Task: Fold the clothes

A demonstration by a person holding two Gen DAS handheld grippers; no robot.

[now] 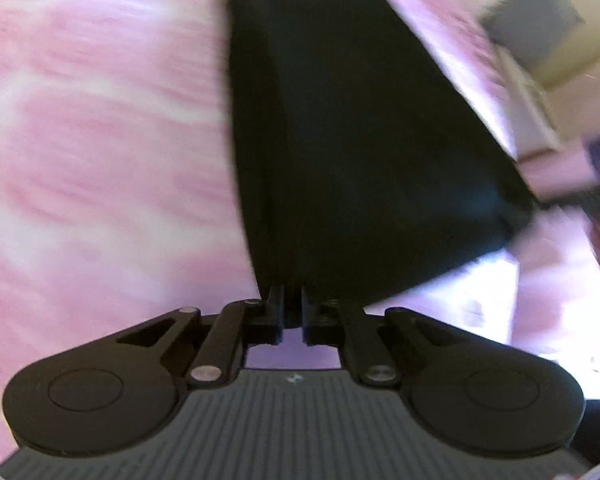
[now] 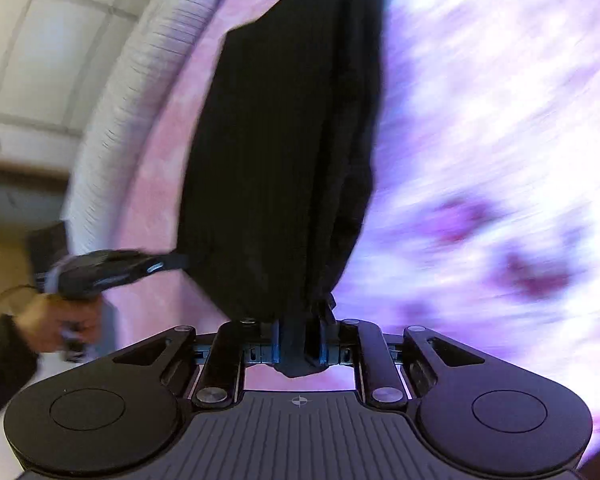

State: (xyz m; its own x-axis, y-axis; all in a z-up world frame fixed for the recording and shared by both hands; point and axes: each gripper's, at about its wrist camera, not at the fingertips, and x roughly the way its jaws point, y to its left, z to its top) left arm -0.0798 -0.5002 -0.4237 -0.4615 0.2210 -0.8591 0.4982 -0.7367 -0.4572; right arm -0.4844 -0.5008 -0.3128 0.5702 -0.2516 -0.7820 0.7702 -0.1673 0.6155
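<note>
Two claws, left claw (image 1: 292,300) and right claw (image 2: 298,340), each pinching black garment (image 1: 340,140).

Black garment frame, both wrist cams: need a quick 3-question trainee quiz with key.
1. True or false: both grippers are shut on the garment.
2. What colour is the bedding under it? A) pink B) green C) grey
3. In the right wrist view, what shows at the left edge, gripping the garment's other corner?

Key:
1. True: the left gripper and the right gripper each pinch cloth.
2. A
3. The left gripper, held in the person's hand.
</note>
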